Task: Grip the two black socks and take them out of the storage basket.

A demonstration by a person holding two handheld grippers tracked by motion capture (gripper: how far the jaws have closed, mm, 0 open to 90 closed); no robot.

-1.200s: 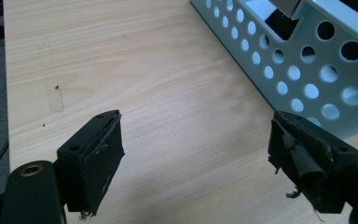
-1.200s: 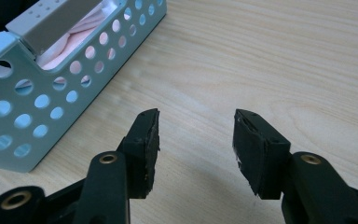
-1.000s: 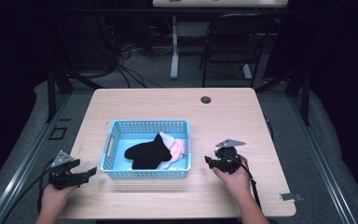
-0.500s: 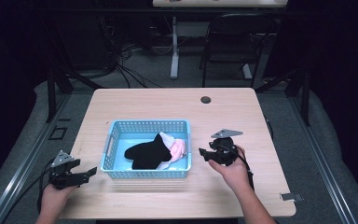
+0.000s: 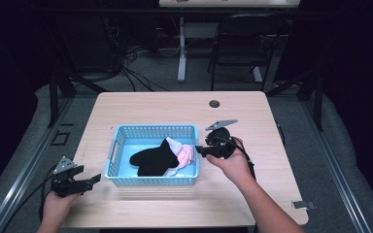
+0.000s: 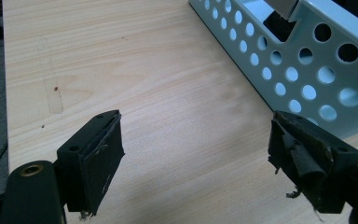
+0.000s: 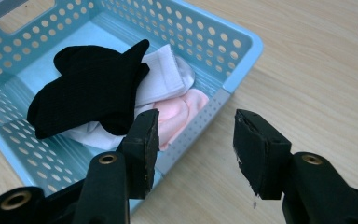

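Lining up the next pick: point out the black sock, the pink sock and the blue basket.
black sock (image 7: 88, 91), right gripper view, middle of its ribbed body
pink sock (image 7: 179, 114), right gripper view, its rounded end
blue basket (image 5: 150, 129), high view, far rim

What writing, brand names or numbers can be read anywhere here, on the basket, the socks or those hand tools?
None can be read: no print shows on the blue basket, the black sock, the white sock, the pink sock, the table, the left gripper or the right gripper.
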